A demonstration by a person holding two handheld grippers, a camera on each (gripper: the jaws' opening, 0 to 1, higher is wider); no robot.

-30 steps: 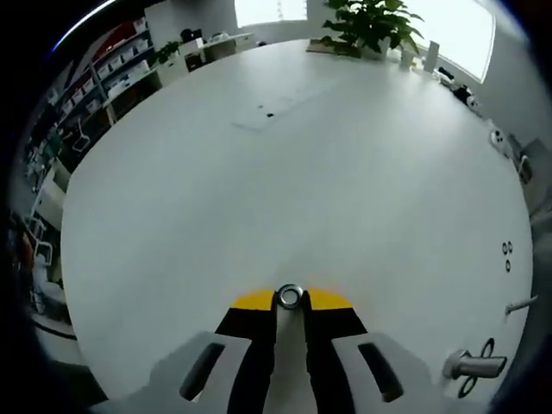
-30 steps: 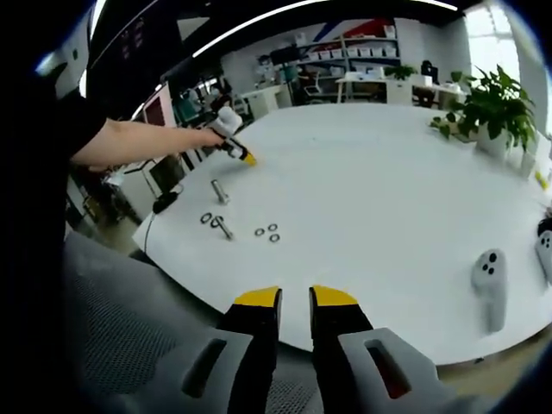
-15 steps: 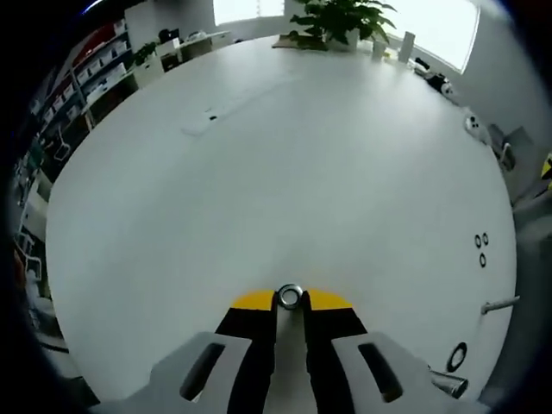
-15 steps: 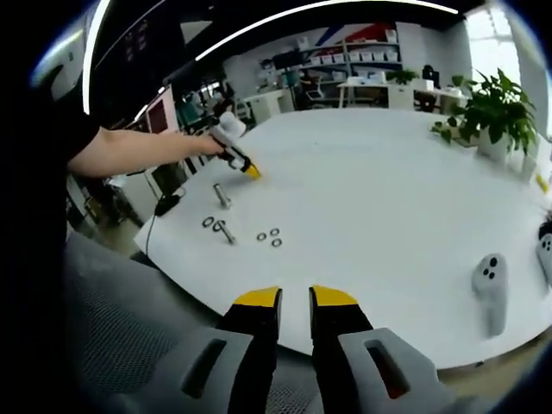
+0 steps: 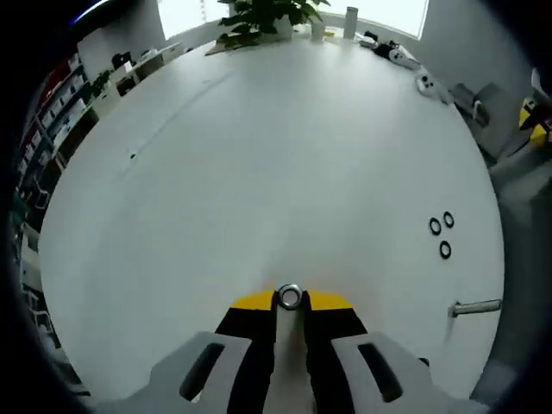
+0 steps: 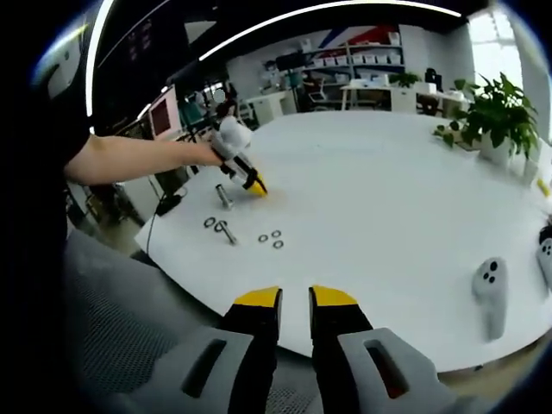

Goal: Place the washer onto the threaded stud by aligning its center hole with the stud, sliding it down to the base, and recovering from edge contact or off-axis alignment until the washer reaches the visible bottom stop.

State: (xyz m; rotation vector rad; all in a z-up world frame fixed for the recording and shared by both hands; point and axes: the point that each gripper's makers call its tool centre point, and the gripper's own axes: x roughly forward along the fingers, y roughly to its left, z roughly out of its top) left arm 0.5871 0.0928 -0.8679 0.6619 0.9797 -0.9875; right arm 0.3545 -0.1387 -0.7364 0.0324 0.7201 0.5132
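A round white table (image 6: 388,207) stands in an office with shelves and plants. The left gripper (image 5: 290,300) pinches one washer (image 5: 290,297) at its fingertips. Three spare washers (image 5: 441,233) lie to their right. The right gripper (image 6: 296,297) hovers empty, fingers slightly apart.

Small dark ring washers loose on the white table (image 5: 259,155): three, clustered (image 5: 441,234), also seen in the right gripper view (image 6: 272,238).
Shiny metal washer held in a claw: one (image 5: 290,297).
Grey metal threaded studs: two (image 6: 224,196), (image 6: 226,231).
White handheld controllers: two (image 6: 489,289), (image 6: 543,259).
Yellow-tipped claws: two (image 5: 290,302), (image 6: 295,298).
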